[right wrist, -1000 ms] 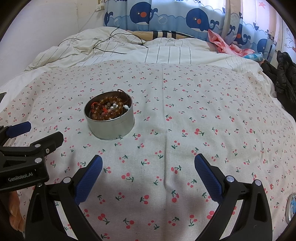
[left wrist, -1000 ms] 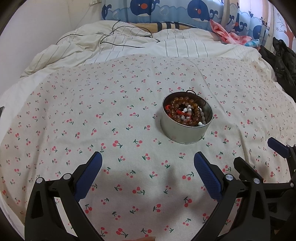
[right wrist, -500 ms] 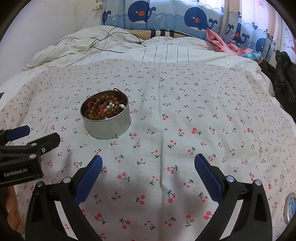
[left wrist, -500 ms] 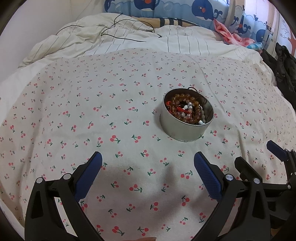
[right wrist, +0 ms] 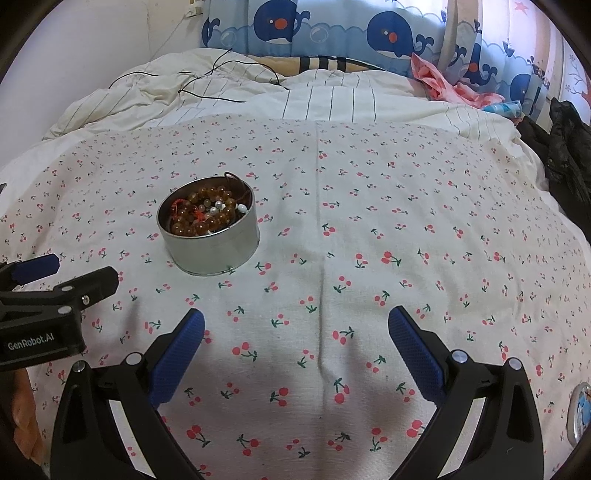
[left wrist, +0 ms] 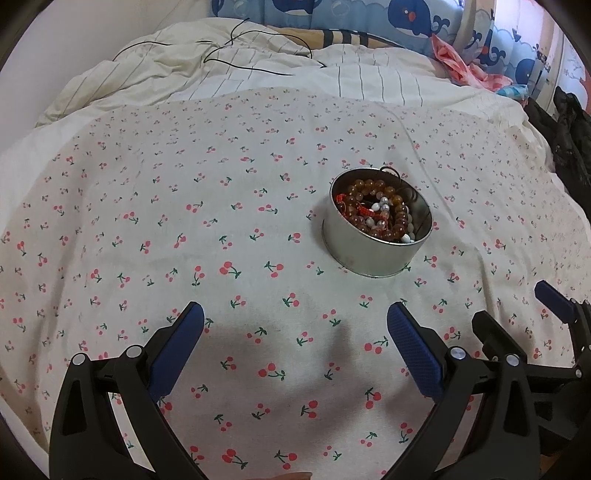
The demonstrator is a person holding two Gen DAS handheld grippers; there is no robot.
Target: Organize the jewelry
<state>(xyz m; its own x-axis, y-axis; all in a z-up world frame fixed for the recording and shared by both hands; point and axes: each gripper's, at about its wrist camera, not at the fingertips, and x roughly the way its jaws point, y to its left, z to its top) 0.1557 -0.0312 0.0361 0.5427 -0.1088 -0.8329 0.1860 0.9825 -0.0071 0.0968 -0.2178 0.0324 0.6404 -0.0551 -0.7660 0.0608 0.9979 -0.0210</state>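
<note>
1. Along the bottom of the left wrist view, the left gripper (left wrist: 295, 325) hovers over the cherry-print cloth (left wrist: 184, 229), blue pads spread wide and holding nothing.
2. Low in the right wrist view, the right gripper (right wrist: 295, 326) is likewise spread and empty.
3. Right of centre in the left view stands a round metal tin (left wrist: 375, 236) holding amber bead bracelets (left wrist: 373, 206).
4. At the top, a black cable (left wrist: 240, 55) lies on the striped duvet (left wrist: 369, 88) below the whale-print curtain (right wrist: 332, 29).

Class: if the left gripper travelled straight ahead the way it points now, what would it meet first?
Probably only the cherry-print bedspread: the left gripper points left of the round tin, though depth is unclear.
</note>
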